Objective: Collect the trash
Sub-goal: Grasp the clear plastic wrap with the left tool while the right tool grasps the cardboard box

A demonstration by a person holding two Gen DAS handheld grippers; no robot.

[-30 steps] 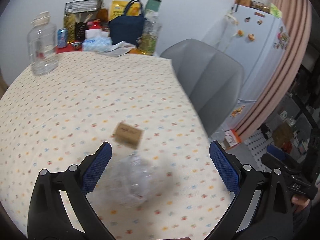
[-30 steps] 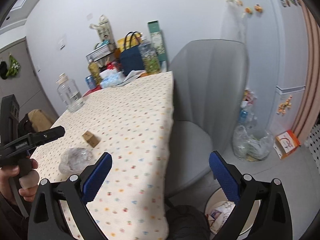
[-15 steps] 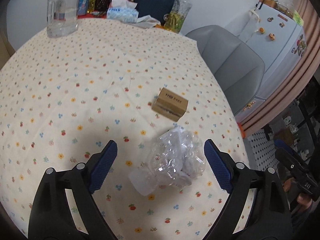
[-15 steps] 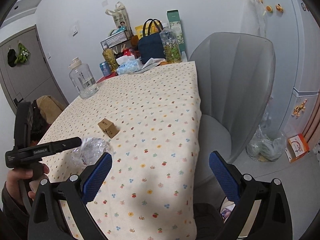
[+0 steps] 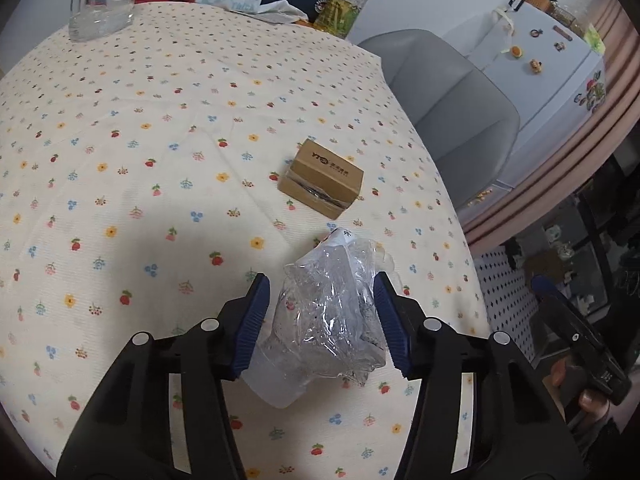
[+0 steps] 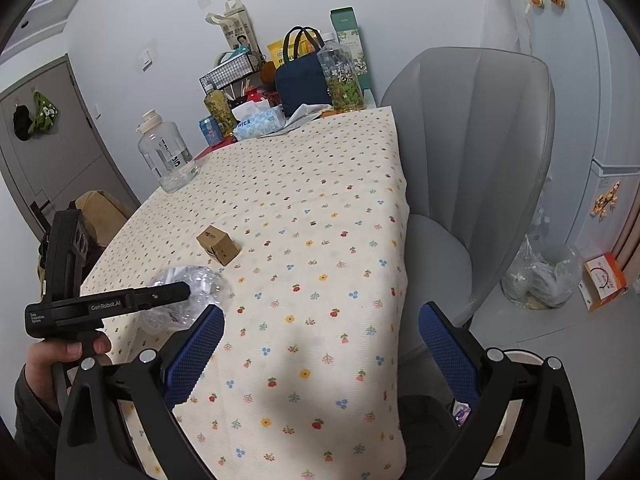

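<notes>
While the left gripper (image 5: pixel 322 316) is bracketing the crumpled plastic wrapper (image 5: pixel 332 312) on the flowered tablecloth (image 5: pixel 120 140), its pads are sitting at both sides; firm contact cannot be confirmed. The cardboard box (image 5: pixel 322 188) is lying just beyond. Only the right wrist view is showing the right gripper (image 6: pixel 320 356), spread wide and holding nothing, and a bin (image 6: pixel 516 400) by the chair (image 6: pixel 472 152).

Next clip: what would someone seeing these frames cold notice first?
First, the crumpled clear plastic bottle on the flowered tablecloth, sitting between the blue pads of the left gripper, whose jaws flank it closely. Just beyond it lies a small cardboard box. The right gripper hangs wide open over the table's near edge, beside the grey chair.
</notes>
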